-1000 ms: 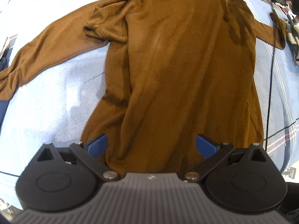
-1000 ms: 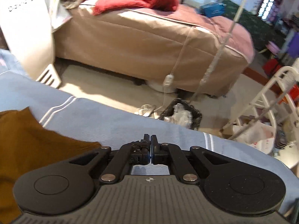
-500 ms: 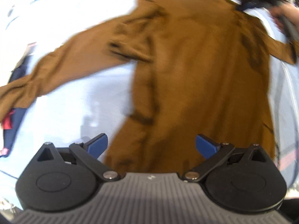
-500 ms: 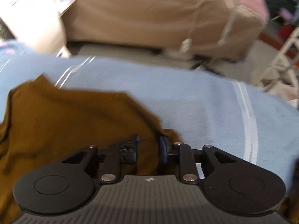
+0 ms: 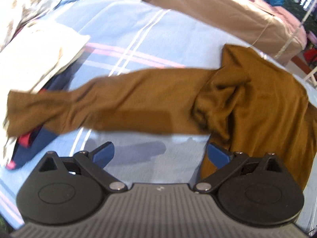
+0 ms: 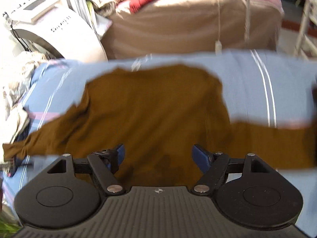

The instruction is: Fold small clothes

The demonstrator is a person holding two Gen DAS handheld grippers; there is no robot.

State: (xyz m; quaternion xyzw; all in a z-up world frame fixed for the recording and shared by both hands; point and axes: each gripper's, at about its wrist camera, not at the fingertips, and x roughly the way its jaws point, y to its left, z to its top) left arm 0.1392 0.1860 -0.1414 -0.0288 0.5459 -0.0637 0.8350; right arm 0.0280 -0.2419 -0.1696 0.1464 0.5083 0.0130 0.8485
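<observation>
Right wrist view: brown shirt lies spread on the blue bedsheet, both sleeves out, so no fold is done yet. Right gripper jaws are opening above it, empty; left gripper jaws are spread too, holding nothing.

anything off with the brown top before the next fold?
Yes. The brown top isn't flat: fabric is bunched where the long sleeve meets the body, and the sleeve's end lies over a dark blue garment at the sheet's edge.

Left claw: black linkages, blue fingertip pads, silver pivot screws, ribbed grey body. Right claw: same build.
</observation>
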